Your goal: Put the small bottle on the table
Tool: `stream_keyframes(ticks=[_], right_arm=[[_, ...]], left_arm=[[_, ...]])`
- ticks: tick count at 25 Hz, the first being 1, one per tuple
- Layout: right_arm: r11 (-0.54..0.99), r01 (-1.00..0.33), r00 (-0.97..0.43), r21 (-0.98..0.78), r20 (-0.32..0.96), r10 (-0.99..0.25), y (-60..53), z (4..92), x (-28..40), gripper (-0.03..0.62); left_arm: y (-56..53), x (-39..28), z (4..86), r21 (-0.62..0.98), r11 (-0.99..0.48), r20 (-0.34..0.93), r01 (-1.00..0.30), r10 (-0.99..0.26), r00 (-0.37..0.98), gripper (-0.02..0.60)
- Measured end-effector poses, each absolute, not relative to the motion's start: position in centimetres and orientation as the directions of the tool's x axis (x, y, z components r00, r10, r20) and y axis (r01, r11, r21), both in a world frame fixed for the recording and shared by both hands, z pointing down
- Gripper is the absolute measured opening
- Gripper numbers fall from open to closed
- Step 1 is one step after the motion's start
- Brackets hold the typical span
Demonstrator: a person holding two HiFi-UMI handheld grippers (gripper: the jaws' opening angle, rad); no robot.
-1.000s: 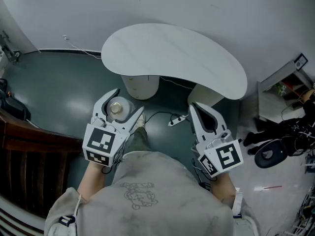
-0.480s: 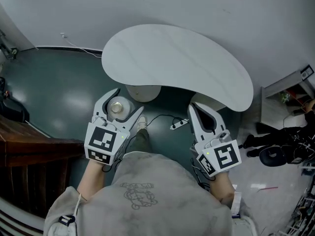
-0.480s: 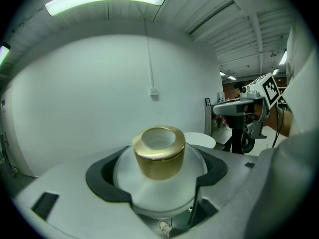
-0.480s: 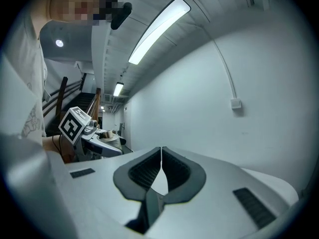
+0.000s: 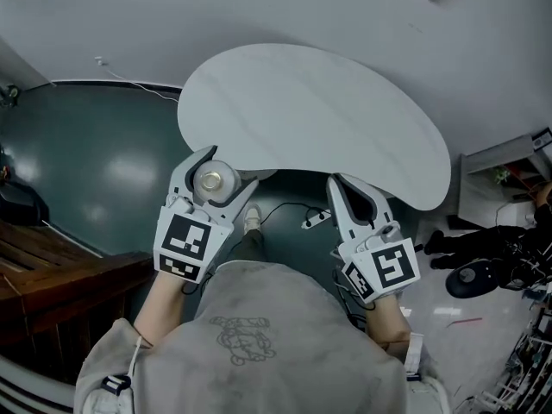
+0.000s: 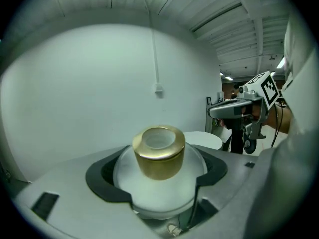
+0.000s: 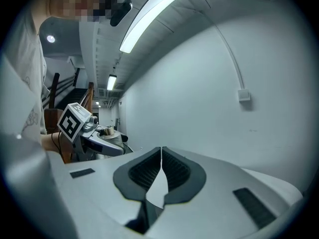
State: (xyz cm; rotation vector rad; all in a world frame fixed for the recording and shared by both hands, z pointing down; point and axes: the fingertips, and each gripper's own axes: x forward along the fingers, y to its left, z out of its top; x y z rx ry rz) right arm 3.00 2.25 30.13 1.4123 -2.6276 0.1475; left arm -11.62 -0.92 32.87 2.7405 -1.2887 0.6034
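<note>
A small frosted white bottle [image 6: 158,183] with a gold cap [image 6: 159,152] stands upright between the jaws of my left gripper [image 5: 214,178], which is shut on it. In the head view the small bottle [image 5: 214,180] is at the near left edge of the white kidney-shaped table [image 5: 319,119], and I cannot tell whether it overlaps the rim. My right gripper [image 5: 347,191] is shut with nothing in it, just in front of the table's near edge. The right gripper view shows its jaws pressed together [image 7: 161,156].
The table's white pedestal legs [image 5: 250,176] stand on the dark green floor below the top. A power strip and cable [image 5: 312,220] lie on the floor between my grippers. A wooden bench [image 5: 52,266] is at the left, shelving and clutter [image 5: 509,231] at the right.
My left gripper has carried the bottle forward and up, from over the floor to the table's near left edge. The right gripper has moved slightly forward, still shut.
</note>
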Motion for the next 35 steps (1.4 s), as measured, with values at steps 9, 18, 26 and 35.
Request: stream_keyframes(ticks=[9, 18, 26, 35], right_arm=[[0.54, -0.842, -0.528, 0.006, 0.2, -0.825, -6.3, 29.3, 0.2, 0.031], [0.51, -0.86, -0.494, 0.019, 0.219, -0.842, -11.8, 29.5, -0.2, 0.031], [0.494, -0.867, -0.467, 0.058, 0.251, -0.848, -14.1, 30.2, 1.5, 0.031], [0.535, -0.844, -0.511, 0.043, 0.24, -0.825, -16.9, 29.9, 4.8, 0.031]], left_arm=[[-9.4, -13.1, 32.6, -0.116, -0.684, 0.367, -0.72, -0.703, 0.609, 0.347], [-15.3, -13.6, 32.6, -0.118, -0.699, 0.357, -0.705, -0.692, 0.627, 0.347], [-17.3, -12.9, 33.4, -0.093, -0.696, 0.372, -0.712, -0.688, 0.623, 0.347], [-19.5, -9.7, 33.2, -0.099, -0.667, 0.391, -0.739, -0.709, 0.587, 0.347]])
